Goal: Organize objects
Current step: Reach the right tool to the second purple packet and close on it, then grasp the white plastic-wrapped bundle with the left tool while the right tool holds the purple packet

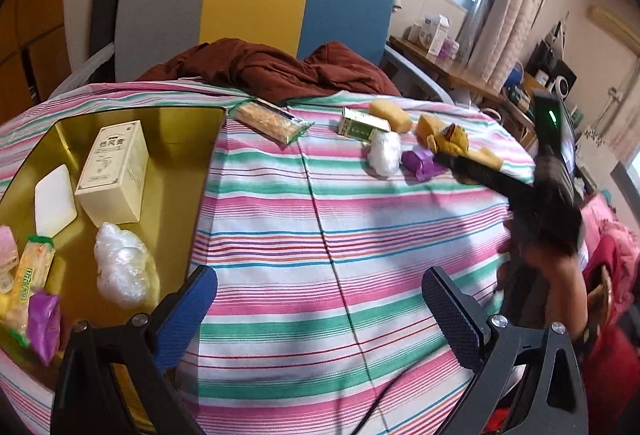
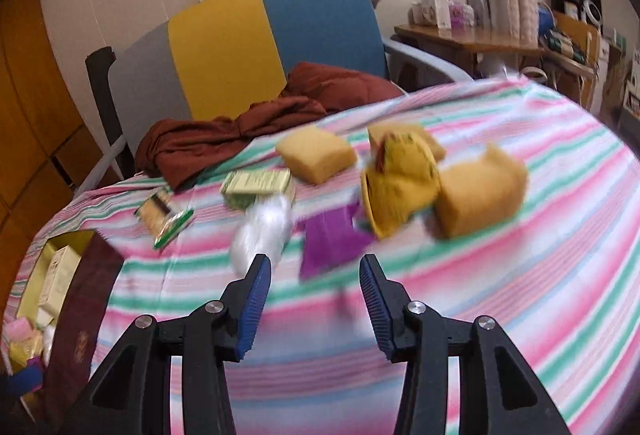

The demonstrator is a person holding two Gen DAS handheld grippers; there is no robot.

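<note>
My left gripper (image 1: pixel 324 303) hangs open and empty over the striped tablecloth (image 1: pixel 304 227), just right of a gold tin (image 1: pixel 176 171). The tin holds a cream box (image 1: pixel 114 173), a white pad (image 1: pixel 54 205), a clear plastic wad (image 1: pixel 120 267) and small packets. My right gripper (image 2: pixel 316 295) is open with nothing between its blue pads, close before a purple packet (image 2: pixel 332 239) and a white plastic wad (image 2: pixel 264 231). Behind these lie a green box (image 2: pixel 258 185), a cracker pack (image 2: pixel 164 219), yellow sponges (image 2: pixel 316 155) and a yellow cloth item (image 2: pixel 400 175). In the left wrist view the blurred right gripper (image 1: pixel 444 161) reaches in from the right.
A chair (image 1: pixel 256 3) with a grey, yellow and blue back stands behind the table, a brown cloth (image 1: pixel 272 69) draped over the table's far edge. A wooden side table (image 2: pixel 460 35) with boxes stands under the window. The maroon tin wall (image 2: pixel 92 295) is at the right gripper's left.
</note>
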